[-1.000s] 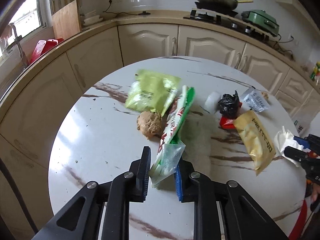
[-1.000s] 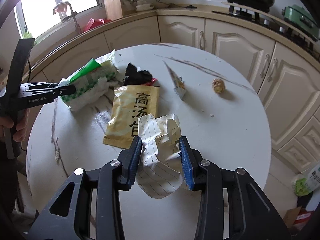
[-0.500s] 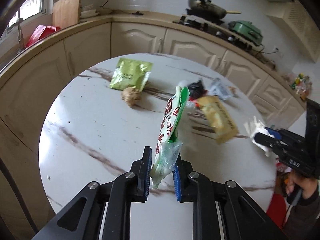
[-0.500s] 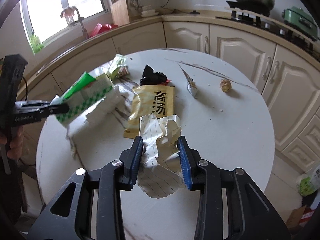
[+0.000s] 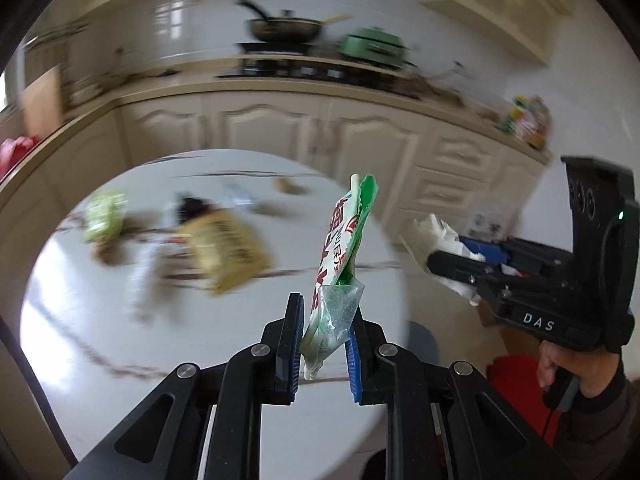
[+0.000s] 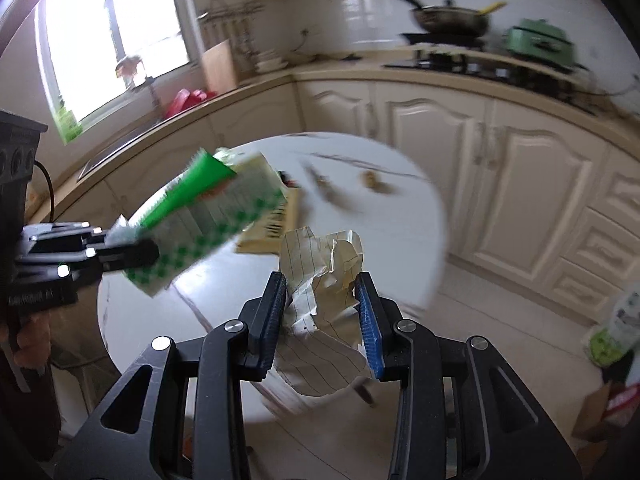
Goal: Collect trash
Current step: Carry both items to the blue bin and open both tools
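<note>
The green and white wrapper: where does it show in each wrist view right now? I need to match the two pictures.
Left wrist view: the green and white wrapper stands centre frame, pinched at its lower end in the left gripper.
Right wrist view: the same wrapper juts in from the left, above the round table.
Shared landmark: the green pot on the counter beside the dark pan.

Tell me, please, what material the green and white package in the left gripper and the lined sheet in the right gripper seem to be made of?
The green and white package looks like thin printed plastic film: glossy, with a clear crinkled end and a zigzag-cut top edge. The lined sheet looks like matte, cream-coloured ruled paper: it holds sharp creases and torn edges where it is crumpled.
</note>
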The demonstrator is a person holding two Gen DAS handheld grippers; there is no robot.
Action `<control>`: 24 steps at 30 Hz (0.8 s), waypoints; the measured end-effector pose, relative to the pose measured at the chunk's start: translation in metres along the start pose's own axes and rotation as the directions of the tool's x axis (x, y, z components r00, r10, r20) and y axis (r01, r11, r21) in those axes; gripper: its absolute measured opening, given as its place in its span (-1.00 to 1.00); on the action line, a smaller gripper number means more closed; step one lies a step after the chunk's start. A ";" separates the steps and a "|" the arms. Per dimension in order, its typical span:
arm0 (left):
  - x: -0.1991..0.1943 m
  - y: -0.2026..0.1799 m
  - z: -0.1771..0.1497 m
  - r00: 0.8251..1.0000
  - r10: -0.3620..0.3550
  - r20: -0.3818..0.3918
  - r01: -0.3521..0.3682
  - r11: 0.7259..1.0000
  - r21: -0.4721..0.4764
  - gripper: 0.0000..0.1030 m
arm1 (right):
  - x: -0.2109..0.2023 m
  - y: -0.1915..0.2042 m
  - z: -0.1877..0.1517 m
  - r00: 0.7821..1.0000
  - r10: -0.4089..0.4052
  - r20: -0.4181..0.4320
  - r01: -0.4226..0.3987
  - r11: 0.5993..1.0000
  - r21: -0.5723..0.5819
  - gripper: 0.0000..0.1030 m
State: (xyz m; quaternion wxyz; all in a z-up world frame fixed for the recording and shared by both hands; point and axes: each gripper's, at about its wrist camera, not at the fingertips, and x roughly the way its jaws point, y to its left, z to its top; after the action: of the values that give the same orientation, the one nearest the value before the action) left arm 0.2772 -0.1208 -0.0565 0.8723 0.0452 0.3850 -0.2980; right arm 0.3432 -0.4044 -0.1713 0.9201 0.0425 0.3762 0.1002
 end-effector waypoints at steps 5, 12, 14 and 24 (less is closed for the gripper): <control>0.047 -0.079 0.009 0.994 -0.087 -0.066 0.092 0.993 0.075 -0.70 | -0.044 -0.072 -0.041 0.995 -0.094 -0.014 0.095 0.990 0.103 -0.34; 0.145 -0.167 0.013 0.965 -0.149 -0.215 0.182 0.973 0.145 -0.70 | -0.057 -0.169 -0.101 0.982 -0.162 -0.099 0.181 0.953 0.243 -0.34; 0.176 -0.180 0.013 0.953 -0.152 -0.263 0.196 0.969 0.149 -0.70 | -0.051 -0.195 -0.114 0.979 -0.165 -0.116 0.191 0.942 0.277 -0.34; 0.301 -0.198 0.021 0.909 -0.100 -0.404 0.175 0.972 0.155 -0.69 | 0.013 -0.278 -0.162 0.977 -0.107 -0.184 0.174 0.901 0.398 -0.01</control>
State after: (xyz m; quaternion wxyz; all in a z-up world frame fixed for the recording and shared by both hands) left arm 0.3389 -0.4353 -0.2220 0.7455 0.1589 0.5250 -0.3787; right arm 0.2811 -0.6730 -0.3388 0.8625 0.2000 0.4627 -0.0450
